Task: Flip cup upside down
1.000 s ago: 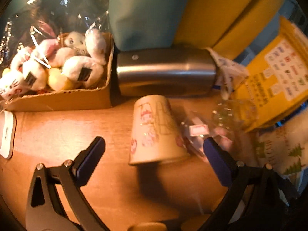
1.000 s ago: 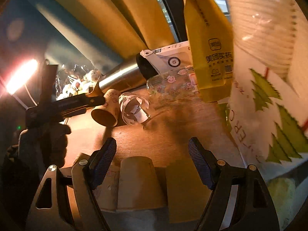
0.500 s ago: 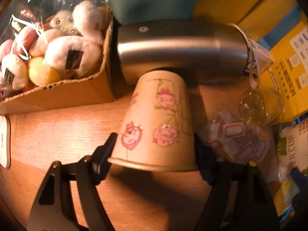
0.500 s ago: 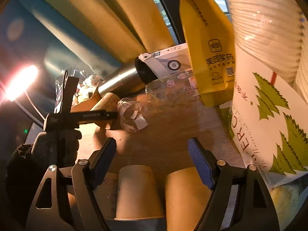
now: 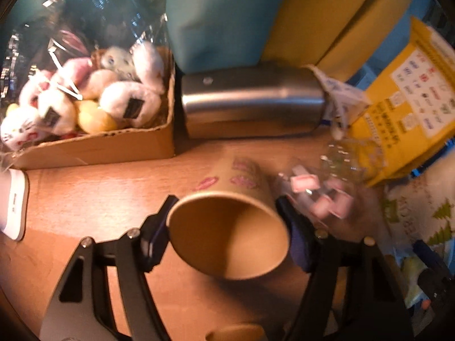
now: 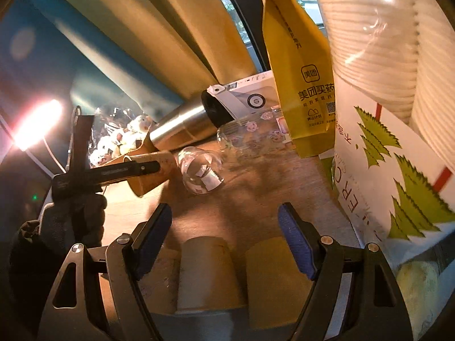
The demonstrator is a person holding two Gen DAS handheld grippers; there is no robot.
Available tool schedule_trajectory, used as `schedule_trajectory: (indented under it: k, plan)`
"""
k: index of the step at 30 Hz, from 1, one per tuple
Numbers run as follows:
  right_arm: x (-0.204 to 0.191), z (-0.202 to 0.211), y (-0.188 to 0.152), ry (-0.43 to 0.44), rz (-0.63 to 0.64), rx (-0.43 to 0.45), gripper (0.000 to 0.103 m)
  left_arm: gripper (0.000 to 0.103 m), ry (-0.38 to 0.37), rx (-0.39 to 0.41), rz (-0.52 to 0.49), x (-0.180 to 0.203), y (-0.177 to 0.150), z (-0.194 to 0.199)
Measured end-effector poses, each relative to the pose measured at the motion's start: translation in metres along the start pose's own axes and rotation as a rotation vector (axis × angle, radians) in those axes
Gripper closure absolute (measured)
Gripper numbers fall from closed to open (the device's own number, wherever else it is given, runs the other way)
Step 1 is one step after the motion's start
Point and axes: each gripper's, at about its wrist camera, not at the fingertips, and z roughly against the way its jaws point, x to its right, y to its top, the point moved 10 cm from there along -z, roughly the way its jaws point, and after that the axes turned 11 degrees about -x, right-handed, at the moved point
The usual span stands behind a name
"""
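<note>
Our left tongs (image 5: 227,221) squeeze the paper cup (image 5: 230,233) tipped toward us, while our right tongs (image 6: 224,241) stay wide apart at 6 o'clock.

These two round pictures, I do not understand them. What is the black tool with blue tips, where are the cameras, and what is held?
There is no robot here. A person holds hand tongs in each hand, and a fisheye camera on each looks forward along its two fingers.

In the left view, the left tongs are shut on a tan paper cup with pink cartoon prints, tipped with its mouth toward the camera.

In the right view, the right tongs are open and hold nothing; the same cup shows from the side.

On the wooden table lie a steel flask, a cardboard box of plush toys and a clear glass jar.
</note>
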Motion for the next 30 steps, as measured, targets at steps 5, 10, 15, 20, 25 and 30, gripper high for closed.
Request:
schedule_trajectory:
  k: [5,10,15,20,25,30]
  plan:
    - [-0.015,0.017,-0.010,0.012,0.020,0.026,0.023,0.032,-0.060,0.066,-0.027,0.006,-0.027,0.051]
    - [-0.028,0.042,-0.024,0.013,0.041,0.063,0.023,0.032,-0.100,0.147,-0.116,0.038,-0.066,0.098]
    - [-0.044,0.075,-0.046,0.049,0.071,0.111,0.023,0.032,-0.180,0.221,-0.160,0.058,-0.126,0.137]
    - [-0.052,0.097,-0.075,0.069,0.087,0.120,0.023,0.032,-0.215,0.286,-0.194,0.076,-0.194,0.152]
    - [-0.063,0.106,-0.106,0.124,0.096,0.109,0.023,0.032,-0.212,0.406,-0.228,0.087,-0.250,0.159]
    - [-0.079,0.101,-0.143,0.235,0.075,0.070,0.023,0.032,-0.223,0.480,-0.250,0.099,-0.299,0.159]
